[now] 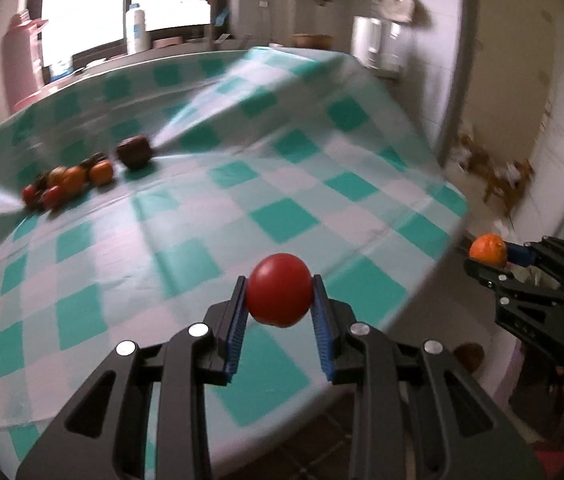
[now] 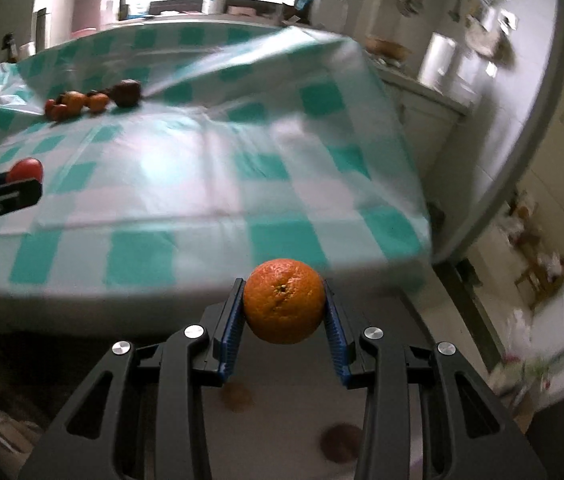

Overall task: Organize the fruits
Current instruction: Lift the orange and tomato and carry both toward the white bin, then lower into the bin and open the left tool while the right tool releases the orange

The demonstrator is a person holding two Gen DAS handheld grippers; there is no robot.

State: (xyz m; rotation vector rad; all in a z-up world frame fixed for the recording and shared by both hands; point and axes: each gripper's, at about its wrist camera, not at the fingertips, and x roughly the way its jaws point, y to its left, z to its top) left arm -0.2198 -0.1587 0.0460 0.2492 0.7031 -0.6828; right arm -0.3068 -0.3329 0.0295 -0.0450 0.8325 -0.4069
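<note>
The left gripper [image 1: 279,292] has its fingers clamped on a red tomato [image 1: 279,289] above the checked bench [image 1: 282,220]. Beside the bench's near edge, the right gripper [image 2: 284,302] grips an orange [image 2: 284,300]. Far across the bench lies a fruit pile [image 1: 69,182].

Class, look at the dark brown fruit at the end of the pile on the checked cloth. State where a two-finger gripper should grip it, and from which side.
Grip the dark brown fruit across its blocky middle, coming from its free side, away from the oranges that crowd its other flank.
</note>
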